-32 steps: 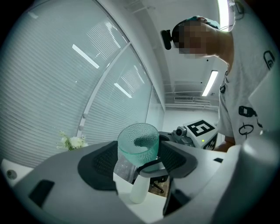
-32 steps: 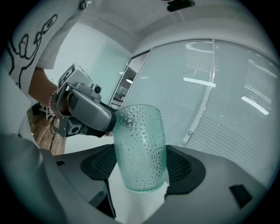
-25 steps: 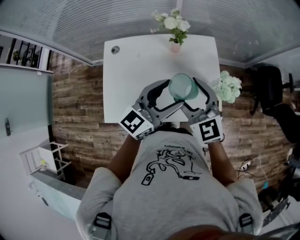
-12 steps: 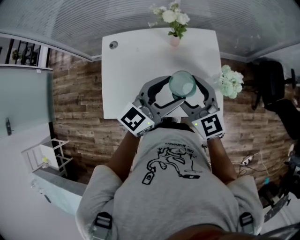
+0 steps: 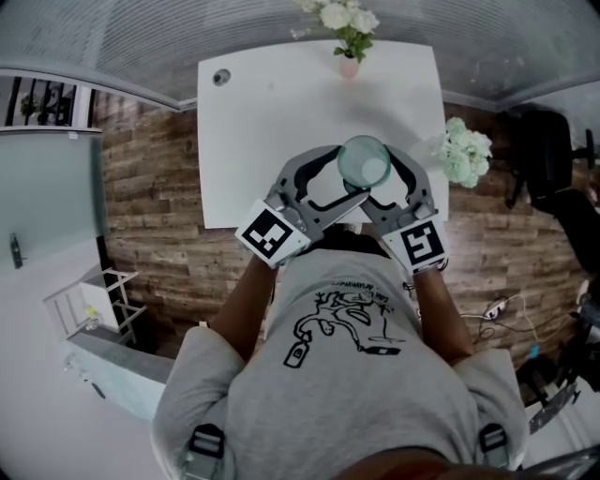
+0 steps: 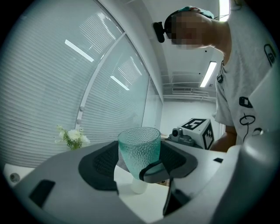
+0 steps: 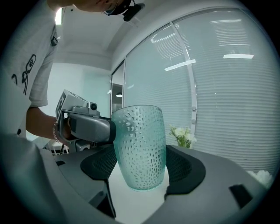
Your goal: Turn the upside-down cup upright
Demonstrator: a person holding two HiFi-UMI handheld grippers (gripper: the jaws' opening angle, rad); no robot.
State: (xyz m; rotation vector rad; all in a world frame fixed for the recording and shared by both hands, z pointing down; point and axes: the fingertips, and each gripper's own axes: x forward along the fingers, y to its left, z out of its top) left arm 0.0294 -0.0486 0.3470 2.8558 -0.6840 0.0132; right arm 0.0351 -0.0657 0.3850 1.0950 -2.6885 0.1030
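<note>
A white worktop (image 5: 262,131) stands over wood-plank flooring (image 5: 150,216), with a person in a grey printed T-shirt (image 5: 347,375) at its near edge. The left claw (image 5: 342,178) and the right claw (image 5: 384,180) reach in from either side and meet above the near part of the worktop, each with its marker cube (image 5: 272,236) toward the person. Between them is the cup (image 5: 364,161), a pale green dimpled glass, held up off the surface with its mouth upward and its thick base downward. In the left gripper view the left claw's dark pads close on the cup's sides, and a jaw tip of the right claw crosses the cup's lower front. In the right gripper view the right claw's pads press on the cup, and a jaw of the left claw touches the upper part. A bunch of white flowers (image 5: 349,28) stands at the far edge, another (image 5: 464,155) beside the right edge, and a small round hole (image 5: 221,78) marks the far left corner.
</note>
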